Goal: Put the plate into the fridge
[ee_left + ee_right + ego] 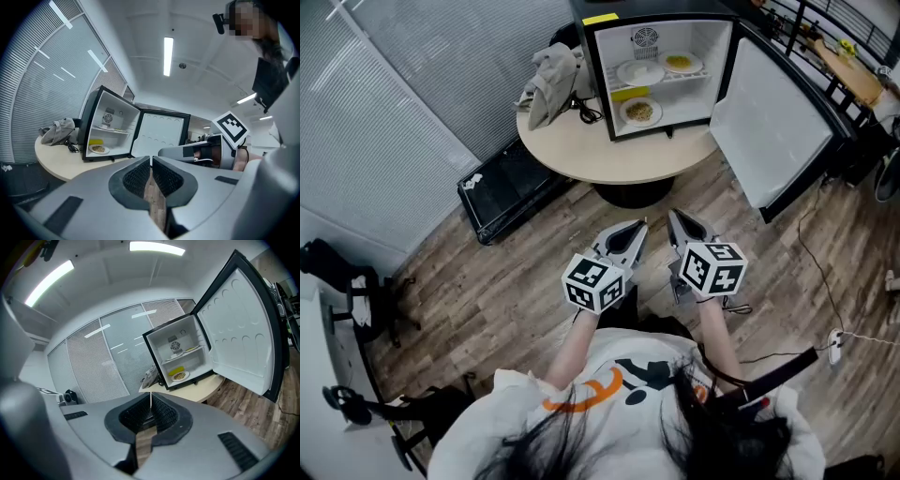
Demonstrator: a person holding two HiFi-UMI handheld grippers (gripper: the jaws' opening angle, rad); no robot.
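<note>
Left gripper [626, 240] jaws closed, empty | right gripper [686, 228] jaws closed, empty | both well apart from table [609, 155] | 3 plates sat inside open fridge [598, 75]: food plate [640, 112] on its floor, 2 on shelf | judged stiff, breakable, slick, probably light; pinch the rim, carry level.

head view looks steeply down; both gripper views sit low, facing forward — all share the fridge [698, 42].
</note>
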